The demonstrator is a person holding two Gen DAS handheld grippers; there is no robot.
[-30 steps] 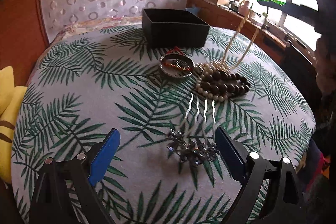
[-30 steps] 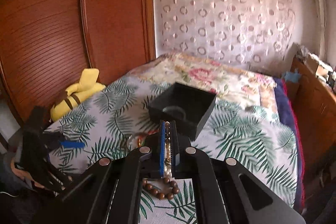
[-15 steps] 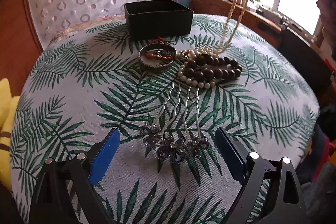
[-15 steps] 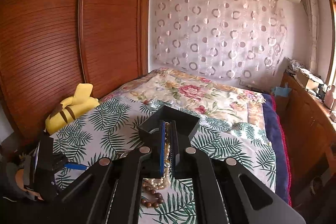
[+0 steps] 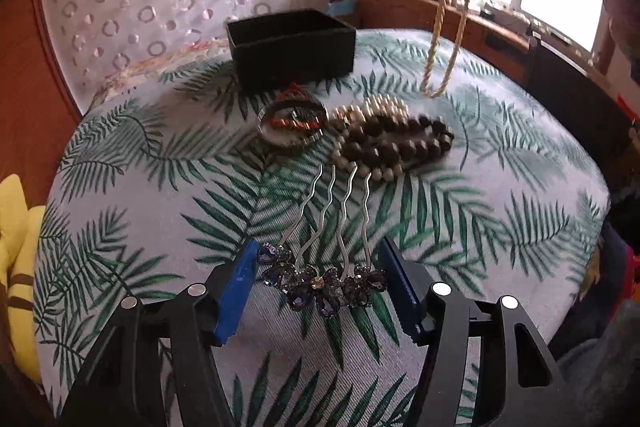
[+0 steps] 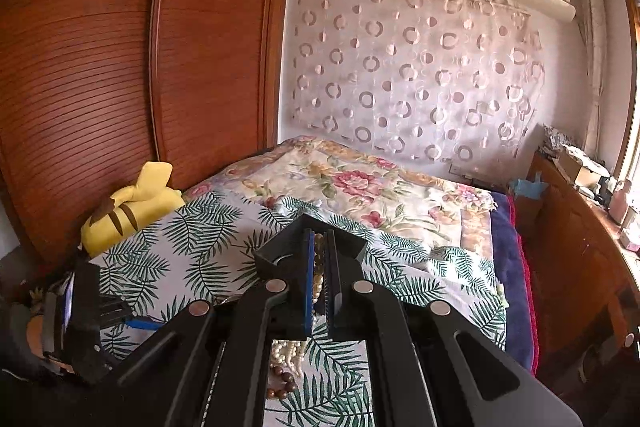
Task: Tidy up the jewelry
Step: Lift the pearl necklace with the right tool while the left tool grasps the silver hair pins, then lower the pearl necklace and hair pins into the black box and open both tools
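A silver hair comb with purple flowers [image 5: 320, 283] lies on the palm-print cloth [image 5: 120, 187]. My left gripper [image 5: 318, 267] is open, its blue pads on either side of the comb's flower end. Behind lie a brown bead bracelet [image 5: 400, 143], white pearls [image 5: 380, 107], a bangle with red beads [image 5: 292, 123] and a black open box [image 5: 292, 47]. My right gripper [image 6: 319, 259] is shut on a cream pearl necklace [image 6: 318, 279], which hangs as a loop [image 5: 440, 39] clear above the cloth near the box [image 6: 280, 251].
A yellow plush toy [image 6: 128, 207] sits at the cloth's left edge by the wooden wardrobe [image 6: 100, 87]. A floral bedspread [image 6: 360, 187] lies beyond the box. A wooden sideboard [image 6: 572, 227] runs along the right under the window.
My left gripper has moved up to the comb and narrowed around its flower end. My right gripper has risen, lifting the necklace off the pile until it hangs free.
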